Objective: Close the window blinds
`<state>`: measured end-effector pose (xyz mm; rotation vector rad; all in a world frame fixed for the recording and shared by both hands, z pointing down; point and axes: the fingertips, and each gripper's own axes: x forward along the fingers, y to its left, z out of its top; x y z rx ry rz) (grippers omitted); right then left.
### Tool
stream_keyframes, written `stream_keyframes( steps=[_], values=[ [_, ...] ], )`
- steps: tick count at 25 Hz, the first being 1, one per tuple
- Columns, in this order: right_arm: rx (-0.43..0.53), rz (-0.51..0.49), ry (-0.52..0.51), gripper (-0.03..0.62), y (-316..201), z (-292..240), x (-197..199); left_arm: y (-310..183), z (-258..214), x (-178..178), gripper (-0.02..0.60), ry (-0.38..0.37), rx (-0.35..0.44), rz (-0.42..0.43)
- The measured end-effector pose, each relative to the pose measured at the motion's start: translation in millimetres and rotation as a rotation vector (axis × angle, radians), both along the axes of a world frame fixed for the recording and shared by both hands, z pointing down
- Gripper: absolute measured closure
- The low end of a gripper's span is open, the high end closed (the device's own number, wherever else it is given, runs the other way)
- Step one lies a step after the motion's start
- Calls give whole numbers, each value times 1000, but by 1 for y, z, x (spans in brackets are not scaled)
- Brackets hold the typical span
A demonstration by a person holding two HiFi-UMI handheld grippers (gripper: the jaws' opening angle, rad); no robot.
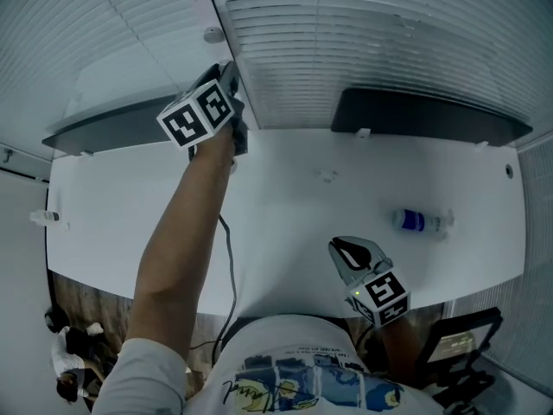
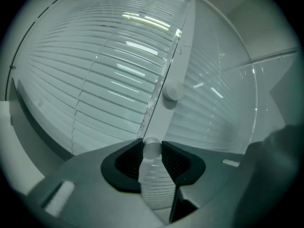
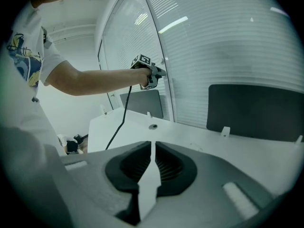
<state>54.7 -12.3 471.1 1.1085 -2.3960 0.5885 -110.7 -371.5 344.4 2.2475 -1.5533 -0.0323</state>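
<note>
White slatted window blinds (image 1: 389,33) fill the 12 o'clock half of my head view, hanging behind the white desk (image 1: 294,197). At 11 o'clock my left gripper (image 1: 232,74) is clenched on the capped lower end of the clear blind wand (image 2: 152,148), which runs up beside the white window post (image 2: 173,70). At 5 o'clock, over the desk's near edge, my right gripper (image 3: 152,151) is clamped together on nothing. A water bottle (image 1: 421,221) lies on the desk at 3 o'clock.
</note>
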Motion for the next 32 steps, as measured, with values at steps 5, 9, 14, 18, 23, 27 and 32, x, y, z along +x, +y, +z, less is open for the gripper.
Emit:
stream_keyframes(
  steps=[5, 9, 14, 18, 23, 27, 32],
  values=[
    [1, -1, 0, 577, 0, 0, 0, -1, 1, 0, 453, 47, -6, -1],
    [1, 0, 3, 577, 0, 0, 1, -1, -1, -1, 451, -92, 40, 11],
    [-1, 2, 0, 577, 0, 1, 2, -2, 5, 3, 446, -361, 80, 58],
    [0, 1, -3, 577, -1, 0, 1, -1, 0, 2, 417, -514, 141, 81],
    [5, 4, -5, 577, -1, -1, 2, 10, -7, 12, 417, -842, 291, 156],
    [6, 4, -9, 577, -2, -2, 0, 18, -2, 22, 417, -1168, 422, 260],
    [1, 6, -4, 577, 0, 0, 2, 15, 9, 19, 417, -1512, 520, 327]
  ],
)
